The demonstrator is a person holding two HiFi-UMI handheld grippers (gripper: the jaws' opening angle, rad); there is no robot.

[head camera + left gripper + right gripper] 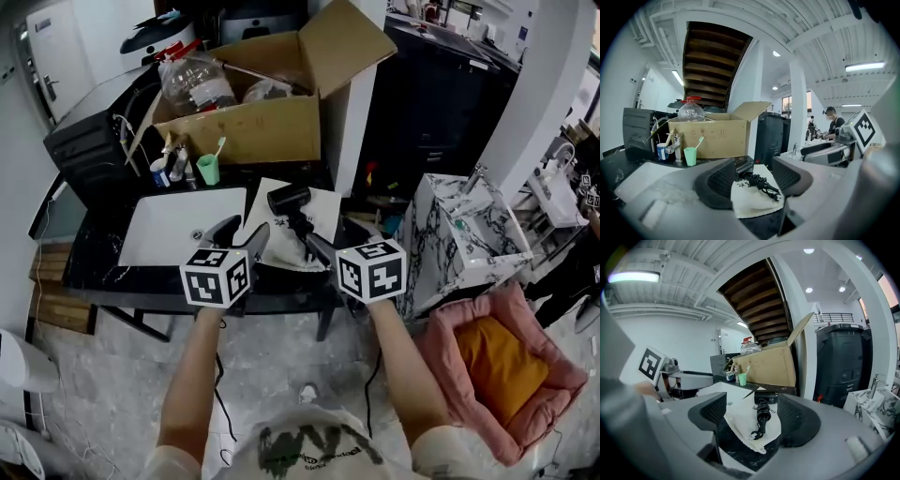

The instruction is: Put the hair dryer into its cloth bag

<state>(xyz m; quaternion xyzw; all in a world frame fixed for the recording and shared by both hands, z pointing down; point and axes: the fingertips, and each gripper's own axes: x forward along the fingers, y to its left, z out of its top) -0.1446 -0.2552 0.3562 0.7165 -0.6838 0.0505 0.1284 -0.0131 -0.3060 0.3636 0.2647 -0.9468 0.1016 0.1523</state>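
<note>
Dark stone makes up the desk where the person stands, crowded at its far edge by an open cardboard box and a green cup holding a toothbrush, with a white basin set into the top.

The hair dryer lies straight ahead of both grippers, just past their tips. It rests on top of the white cloth bag, not inside it, with its coiled cord trailing back toward the person. The bag is spread flat beneath it, and from here I cannot make out where its mouth is. Judging by that, the task has not really begun: the dryer has to come off the cloth, or the cloth has to be opened round it.

The left gripper hangs with its jaws spread wide and nothing between them, and the dryer shows through the gap. The right gripper is likewise released and empty, framing the cord and the bag's near corner. Neither one touches anything.

Both are held level and side by side above the near edge of the desk, with their marker cubes turned upward. The left forearm and right forearm reach forward, roughly parallel. It looks like a ready stance, squared up on the dryer so that either side can close in first.
</note>
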